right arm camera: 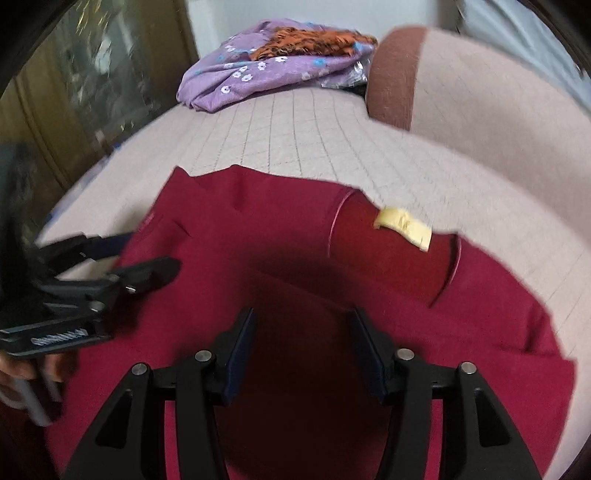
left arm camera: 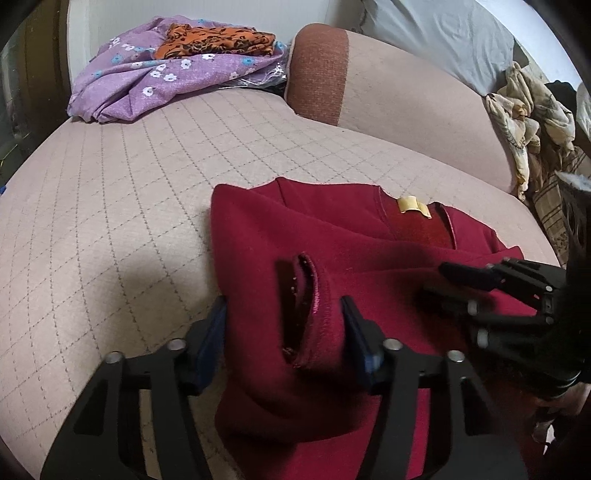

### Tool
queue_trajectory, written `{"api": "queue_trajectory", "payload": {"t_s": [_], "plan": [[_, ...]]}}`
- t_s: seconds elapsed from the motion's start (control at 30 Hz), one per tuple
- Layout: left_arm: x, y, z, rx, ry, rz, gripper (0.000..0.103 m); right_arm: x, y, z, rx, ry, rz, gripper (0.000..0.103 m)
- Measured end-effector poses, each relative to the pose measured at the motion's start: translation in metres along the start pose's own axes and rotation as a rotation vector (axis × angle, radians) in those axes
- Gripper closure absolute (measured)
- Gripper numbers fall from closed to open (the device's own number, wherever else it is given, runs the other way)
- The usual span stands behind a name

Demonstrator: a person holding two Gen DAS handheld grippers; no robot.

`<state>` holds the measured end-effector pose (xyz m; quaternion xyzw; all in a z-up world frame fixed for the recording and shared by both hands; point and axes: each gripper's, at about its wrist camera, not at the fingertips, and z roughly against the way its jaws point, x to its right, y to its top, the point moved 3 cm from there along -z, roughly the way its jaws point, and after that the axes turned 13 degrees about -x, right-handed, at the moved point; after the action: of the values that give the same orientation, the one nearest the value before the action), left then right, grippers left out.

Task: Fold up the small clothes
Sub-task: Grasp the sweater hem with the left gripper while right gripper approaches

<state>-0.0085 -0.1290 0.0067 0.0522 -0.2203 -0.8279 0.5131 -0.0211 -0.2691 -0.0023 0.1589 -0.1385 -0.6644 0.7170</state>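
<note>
A dark red garment (left arm camera: 332,236) lies spread on a quilted, pinkish sofa seat (left arm camera: 122,177), its neckline with a yellow label (left arm camera: 413,208) turned toward the backrest (left arm camera: 417,99). Only the left wrist view shows a raised fold with a hemmed sleeve opening (left arm camera: 301,310) standing between the blue pads of the left gripper (left arm camera: 284,321); the pads sit at either side of that bunched cloth, and whether they press it I cannot tell. That view alone also takes in a crumpled pale cloth (left arm camera: 528,122) at the far right and a grey cushion (left arm camera: 443,33) above the backrest. The right wrist view is smeared, yet it shows the right gripper (right arm camera: 303,343) part spread over flat red cloth, nothing clearly pinched, and a dim cabinet (right arm camera: 85,74) at the left. Both views share the purple flowered fabric (left arm camera: 147,81) with an orange patterned piece (left arm camera: 218,40) on top. The garment's near edge is cut off below in each view.
</note>
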Motion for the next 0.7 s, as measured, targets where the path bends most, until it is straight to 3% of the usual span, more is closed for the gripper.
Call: {"api": "queue_trajectory", "payload": {"t_s": [0.07, 0.13, 0.27, 0.43, 0.53, 0.57, 0.6, 0.7], "plan": [[0.003, 0.001, 0.003, 0.011, -0.006, -0.011, 0.066, -0.004, 0.002, 0.002, 0.003, -0.041, 0.002, 0.098], [0.004, 0.002, 0.009, 0.030, -0.017, -0.012, 0.076, -0.005, 0.004, 0.006, 0.013, -0.047, -0.018, 0.099], [0.001, 0.004, 0.016, 0.056, -0.045, 0.006, 0.078, 0.003, 0.007, 0.011, 0.042, -0.010, -0.072, 0.103], [0.000, 0.006, 0.014, 0.064, -0.038, 0.012, 0.080, 0.016, 0.001, 0.014, 0.043, 0.013, -0.138, 0.101], [0.002, 0.005, 0.019, 0.076, -0.044, 0.004, 0.080, 0.031, -0.012, 0.034, 0.078, 0.036, -0.206, 0.079], [0.002, 0.005, 0.021, 0.079, -0.044, 0.003, 0.080, 0.038, -0.016, 0.040, 0.086, 0.025, -0.223, 0.052], [0.002, 0.004, 0.023, 0.084, -0.044, 0.000, 0.080, 0.046, -0.021, 0.046, 0.099, 0.001, -0.241, 0.033], [0.003, 0.004, 0.023, 0.085, -0.036, -0.003, 0.080, 0.074, -0.039, 0.063, 0.121, -0.105, -0.270, 0.032]]}}
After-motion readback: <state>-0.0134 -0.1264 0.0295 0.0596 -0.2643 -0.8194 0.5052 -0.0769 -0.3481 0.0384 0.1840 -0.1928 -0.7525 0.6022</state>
